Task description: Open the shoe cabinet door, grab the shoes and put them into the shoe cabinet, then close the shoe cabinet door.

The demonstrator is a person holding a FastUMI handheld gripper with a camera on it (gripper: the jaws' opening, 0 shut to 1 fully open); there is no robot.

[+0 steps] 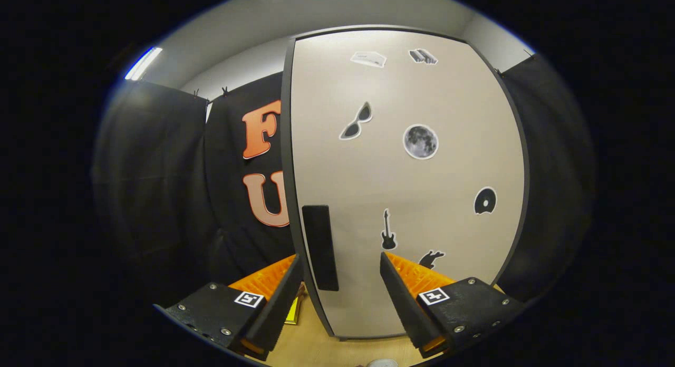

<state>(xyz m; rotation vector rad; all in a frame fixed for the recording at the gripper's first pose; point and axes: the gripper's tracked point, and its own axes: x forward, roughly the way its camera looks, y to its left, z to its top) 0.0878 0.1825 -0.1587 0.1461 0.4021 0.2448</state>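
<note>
Spread wide apart, the tool holds nothing, its two fingers reaching forward on either side of the shoe cabinet door's left edge. That door stands just ahead of the fingertips, a tall pale beige panel with a thin dark rim, and whether it is fully closed cannot be told. A dark upright handle sits low on the panel beside that left edge, between the two fingers and slightly nearer the left one, not touched by either. Black-and-white stickers dot the door: sunglasses, a moon, a disc, a guitar, and two smaller ones near the top that are too small to make out. Below the fingers lies a light wooden surface, with a small yellow thing by the left finger. Black cloth hangs to the left of the cabinet and to its right.
</note>
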